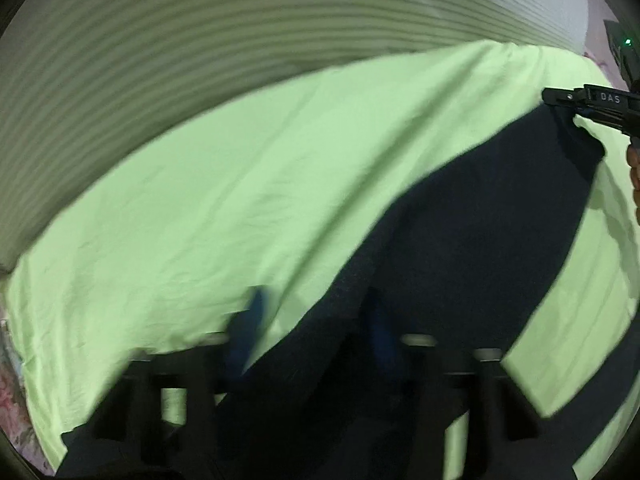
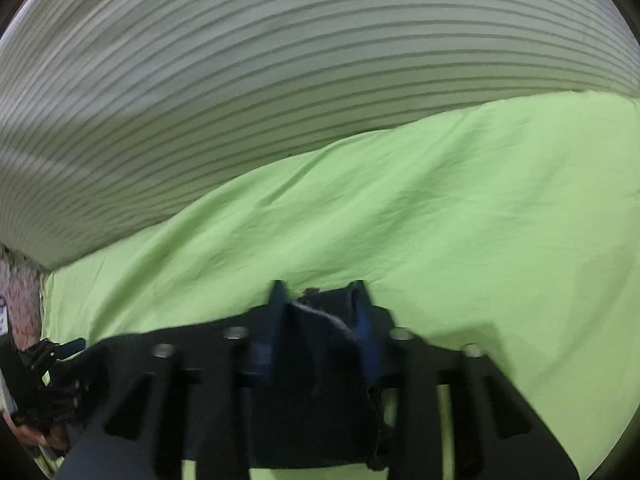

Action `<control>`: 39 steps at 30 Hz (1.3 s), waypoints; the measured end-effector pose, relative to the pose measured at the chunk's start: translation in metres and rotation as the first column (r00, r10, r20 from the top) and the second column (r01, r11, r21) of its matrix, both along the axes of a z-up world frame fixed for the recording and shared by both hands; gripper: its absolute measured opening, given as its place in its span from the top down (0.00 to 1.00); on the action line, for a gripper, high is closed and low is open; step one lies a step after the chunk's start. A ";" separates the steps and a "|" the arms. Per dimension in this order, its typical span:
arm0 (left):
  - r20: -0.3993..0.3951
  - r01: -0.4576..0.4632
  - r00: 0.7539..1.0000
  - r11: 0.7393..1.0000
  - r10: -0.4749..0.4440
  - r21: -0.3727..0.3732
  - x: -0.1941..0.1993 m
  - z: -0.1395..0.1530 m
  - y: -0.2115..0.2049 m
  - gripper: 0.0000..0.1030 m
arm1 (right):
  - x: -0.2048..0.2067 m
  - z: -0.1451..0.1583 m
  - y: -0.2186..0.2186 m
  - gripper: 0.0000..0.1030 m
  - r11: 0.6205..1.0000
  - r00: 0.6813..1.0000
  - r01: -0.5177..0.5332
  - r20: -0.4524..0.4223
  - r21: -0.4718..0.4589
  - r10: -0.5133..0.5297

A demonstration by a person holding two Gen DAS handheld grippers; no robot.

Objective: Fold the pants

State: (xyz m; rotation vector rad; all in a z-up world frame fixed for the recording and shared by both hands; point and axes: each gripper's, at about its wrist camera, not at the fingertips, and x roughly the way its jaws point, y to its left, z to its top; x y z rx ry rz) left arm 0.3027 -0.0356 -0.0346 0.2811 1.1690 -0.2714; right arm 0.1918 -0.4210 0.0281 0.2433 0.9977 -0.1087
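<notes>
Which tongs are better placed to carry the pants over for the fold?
Probably the right tongs: they visibly pinch an edge of the pants above the sheet. The left tongs' grip is blurred, so I cannot tell.

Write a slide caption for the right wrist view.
Right gripper pinches dark pants above a green sheet.

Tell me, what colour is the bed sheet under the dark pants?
Light green sheet, plain with no pattern; the right wrist view shows it best.
</notes>
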 end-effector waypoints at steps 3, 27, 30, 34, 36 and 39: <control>-0.017 0.032 0.999 0.998 -0.033 -0.046 -0.002 0.004 0.001 0.90 | -0.007 0.010 0.002 0.92 1.000 1.000 -0.027 0.012 -0.004 0.027; 0.025 0.179 0.984 0.960 -0.178 -0.213 -0.146 0.034 -0.004 0.95 | -0.174 0.047 -0.009 0.92 0.974 0.975 -0.224 0.001 0.030 0.224; 0.038 0.198 0.980 0.957 -0.194 -0.213 -0.170 0.041 -0.002 0.95 | -0.188 0.048 0.002 0.92 0.973 0.973 -0.231 -0.020 0.003 0.231; 0.067 0.238 0.971 0.945 -0.229 -0.225 -0.210 0.053 0.006 0.95 | -0.204 0.052 0.010 0.92 0.974 0.974 -0.224 -0.028 -0.015 0.224; 0.071 0.253 0.967 0.940 -0.243 -0.228 -0.221 0.057 0.005 0.95 | -0.215 0.056 0.013 0.92 0.976 0.976 -0.217 -0.026 -0.020 0.216; 0.080 0.278 0.960 0.936 -0.267 -0.218 -0.238 0.060 0.004 0.95 | -0.231 0.058 0.018 0.92 0.978 0.978 -0.206 -0.025 -0.026 0.205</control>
